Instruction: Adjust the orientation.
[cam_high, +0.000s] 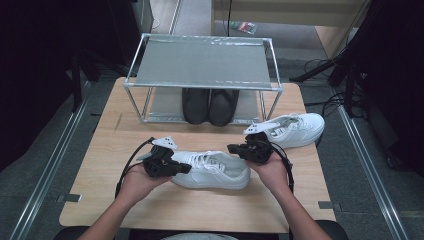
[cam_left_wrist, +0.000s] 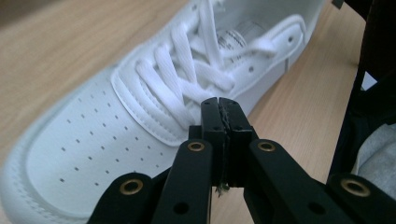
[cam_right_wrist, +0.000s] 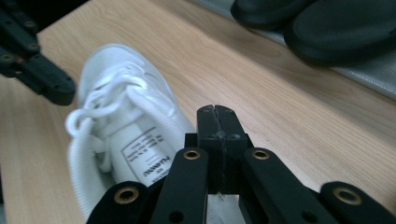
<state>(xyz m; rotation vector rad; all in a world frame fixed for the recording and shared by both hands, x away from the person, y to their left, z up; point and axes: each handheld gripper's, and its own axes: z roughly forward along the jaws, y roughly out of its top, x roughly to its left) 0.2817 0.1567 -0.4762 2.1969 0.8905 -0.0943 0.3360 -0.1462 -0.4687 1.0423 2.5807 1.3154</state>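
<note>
High view. I take the near white sneaker (cam_high: 212, 170) as the landmark. It lies on its sole on the wooden table (cam_high: 200, 210), long axis running left to right, toe to the left and heel opening to the right. My left gripper (cam_high: 186, 168) sits at the toe end, jaws together, tip over the laces. My right gripper (cam_high: 231, 148) sits at the heel end, jaws together, tip just above the collar. Each gripper points inward along the sneaker's long axis; neither clamps any part of it. A second white sneaker (cam_high: 295, 129) lies behind and to the right of the landmark. A metal rack (cam_high: 202, 62) with a grey fabric shelf stands behind it, with a pair of black shoes (cam_high: 210, 106) on its lower tier.

Left gripper view. My jaws stand pressed together with nothing between them. The near white sneaker (cam_left_wrist: 140, 121) lies directly beyond the tip: smooth leather-like upper, perforated toe box, flat woven laces (cam_left_wrist: 187, 79), stitched eyelet panel.

Right gripper view. My jaws are together and empty. The near white sneaker (cam_right_wrist: 121, 135) lies left of and below the tip, heel toward me, padded collar and printed tongue label visible. My judgement: the heel opening is the nearest grip point, and the right hand is nearer to it.
</note>
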